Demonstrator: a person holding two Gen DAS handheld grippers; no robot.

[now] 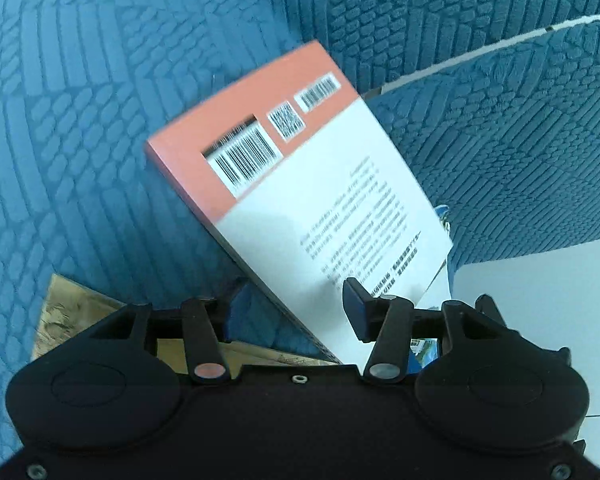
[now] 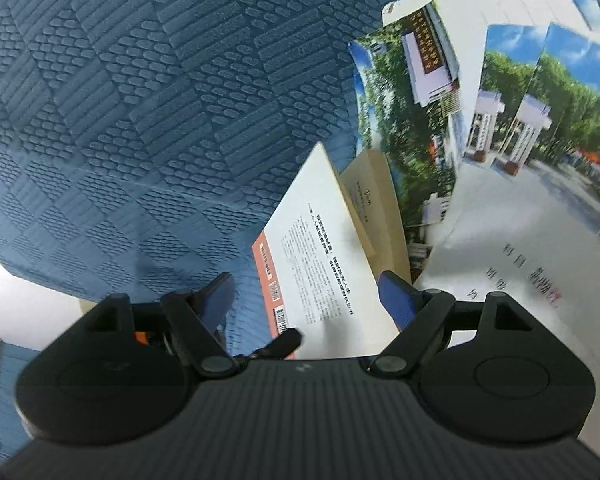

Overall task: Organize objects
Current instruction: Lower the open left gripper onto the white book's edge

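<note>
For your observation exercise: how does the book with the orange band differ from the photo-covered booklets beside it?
The book has a white cover with small print, an orange band and barcodes; the booklets show trees, sky and a gate. The book is thick, its cover lifting off the pages; the booklets look thin and lie fanned over one another. Both rest on the blue cloth.

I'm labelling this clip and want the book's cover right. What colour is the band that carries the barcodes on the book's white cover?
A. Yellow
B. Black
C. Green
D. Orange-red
D: in the left wrist view the book shows a white cover with small printed text, and its barcodes sit in an orange-red band at the far end, above the blue textured cloth.
</note>
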